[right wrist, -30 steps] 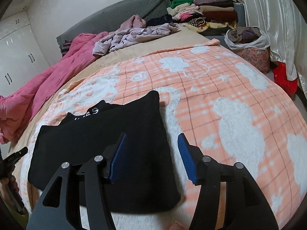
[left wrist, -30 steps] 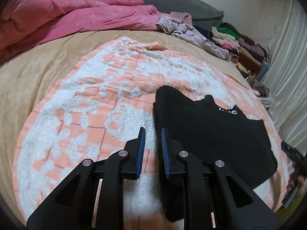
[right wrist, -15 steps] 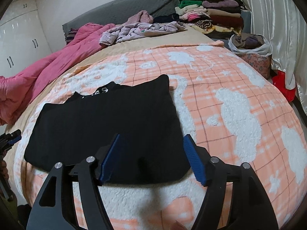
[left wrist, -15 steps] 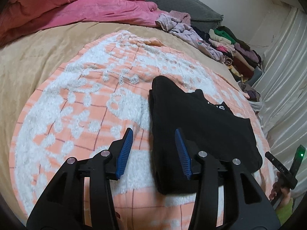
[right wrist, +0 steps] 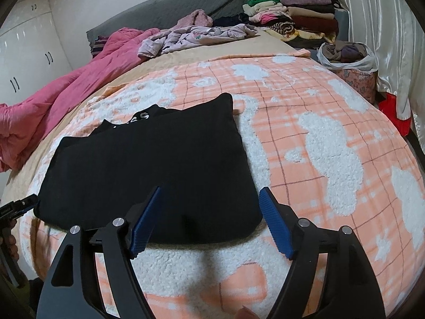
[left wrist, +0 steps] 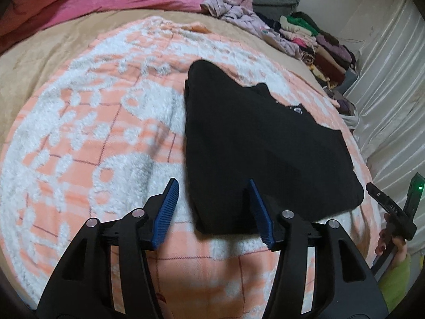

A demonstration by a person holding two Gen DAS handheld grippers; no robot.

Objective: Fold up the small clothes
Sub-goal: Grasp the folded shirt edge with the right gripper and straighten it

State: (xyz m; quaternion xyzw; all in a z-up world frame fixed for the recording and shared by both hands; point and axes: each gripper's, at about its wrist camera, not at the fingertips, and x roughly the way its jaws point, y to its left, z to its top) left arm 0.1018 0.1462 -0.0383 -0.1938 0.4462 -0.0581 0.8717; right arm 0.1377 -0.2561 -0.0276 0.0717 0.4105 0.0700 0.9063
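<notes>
A pink duvet [right wrist: 66, 98] lies along the bed's far left edge, stacked clothes [right wrist: 289, 18] at its far right corner.

Dim, soft indoor light; strong fisheye bending and dark vignette at the edges.

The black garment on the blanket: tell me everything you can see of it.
The black garment is soft, matte fabric, folded into a flat, roughly rectangular stack with white lettering at its far edge. It lies on the orange-and-white fleece blanket. No gripper pad presses on it; both jaws are opening over its near corners.
</notes>
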